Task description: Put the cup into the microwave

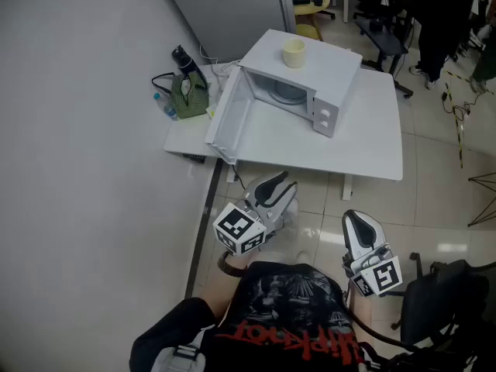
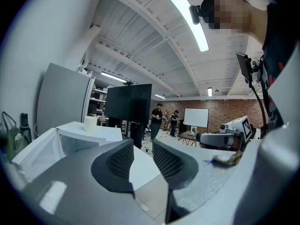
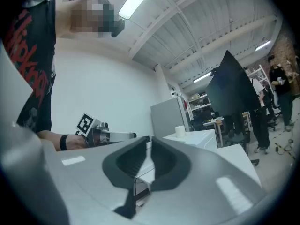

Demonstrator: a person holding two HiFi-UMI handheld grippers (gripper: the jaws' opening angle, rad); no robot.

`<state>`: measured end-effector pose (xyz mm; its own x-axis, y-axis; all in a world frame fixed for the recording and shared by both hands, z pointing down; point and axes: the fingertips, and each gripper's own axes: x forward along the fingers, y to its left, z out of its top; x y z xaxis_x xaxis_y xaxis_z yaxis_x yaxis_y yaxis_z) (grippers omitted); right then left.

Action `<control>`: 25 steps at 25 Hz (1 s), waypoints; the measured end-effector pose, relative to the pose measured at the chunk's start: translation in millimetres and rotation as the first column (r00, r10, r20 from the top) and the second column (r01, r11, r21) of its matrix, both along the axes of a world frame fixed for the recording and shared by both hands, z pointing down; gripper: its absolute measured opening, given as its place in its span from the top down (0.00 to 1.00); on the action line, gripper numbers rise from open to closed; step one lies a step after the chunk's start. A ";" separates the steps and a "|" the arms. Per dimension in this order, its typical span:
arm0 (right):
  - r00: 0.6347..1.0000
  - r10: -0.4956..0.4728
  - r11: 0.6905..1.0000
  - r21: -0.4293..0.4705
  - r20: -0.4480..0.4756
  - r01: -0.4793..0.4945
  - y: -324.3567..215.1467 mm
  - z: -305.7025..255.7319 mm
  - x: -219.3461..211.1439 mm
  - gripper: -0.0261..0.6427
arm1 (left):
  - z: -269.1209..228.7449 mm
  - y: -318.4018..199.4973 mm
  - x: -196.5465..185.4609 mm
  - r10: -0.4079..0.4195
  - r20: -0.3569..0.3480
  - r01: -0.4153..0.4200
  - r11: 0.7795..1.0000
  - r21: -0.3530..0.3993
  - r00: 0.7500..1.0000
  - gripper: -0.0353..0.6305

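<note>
White is the colour of nearly everything here: one table, one boxy microwave and its one flat door, which hangs wide open. One cup, round, smooth and cream, stands on top of the microwave, far ahead of both grippers and touching neither.

There are two grippers, each with a cube of black and white squares. The left gripper has its two dark, ribbed jaws a little apart, with nothing between them. The right gripper has its jaws pressed together at the tips, empty too.

Ahead and to the left of the left gripper sit one soft green bag and one black bottle. The bag hides something blue behind it. Only part of the inside of the microwave shows.
</note>
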<state>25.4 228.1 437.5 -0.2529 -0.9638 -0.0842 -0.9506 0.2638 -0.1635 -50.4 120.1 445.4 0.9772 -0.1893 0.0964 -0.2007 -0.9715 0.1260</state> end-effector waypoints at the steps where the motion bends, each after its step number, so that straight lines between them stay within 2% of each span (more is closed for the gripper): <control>1: 1.000 0.004 1.000 -0.003 0.015 -0.004 -10.1 2.8 4.1 0.96 | 3.8 -15.1 2.0 -0.011 0.008 0.011 1.000 -0.002 1.000 0.78; 4: 0.999 0.014 1.000 -0.026 0.034 -0.013 -46.2 10.0 14.9 0.96 | 13.2 -65.2 8.6 -0.044 0.031 0.044 0.999 -0.003 0.999 0.78; 10: 0.999 0.039 0.998 -0.056 -0.006 -0.039 -136.9 3.6 39.2 0.96 | 29.5 -179.0 38.2 -0.074 0.060 0.074 0.997 -0.004 0.995 0.75; 14: 0.998 0.062 0.996 -0.063 -0.021 -0.063 -192.6 -3.2 52.4 0.96 | 42.1 -250.0 61.5 -0.091 0.089 0.093 0.996 -0.017 0.992 0.60; 16: 0.997 0.077 0.994 -0.078 -0.022 -0.078 -216.6 -3.0 60.4 0.96 | 47.3 -283.6 72.7 -0.111 0.074 0.114 0.993 -0.038 0.991 0.51; 18: 0.996 0.088 0.992 -0.090 -0.021 -0.089 -236.9 -2.8 68.2 0.96 | 50.4 -314.6 82.6 -0.145 0.043 0.147 0.987 -0.066 0.989 0.31; 25: 0.995 0.102 0.988 -0.118 -0.011 -0.103 -275.9 2.9 101.2 0.96 | 67.1 -399.3 130.4 -0.206 0.088 0.213 0.974 -0.082 0.975 0.25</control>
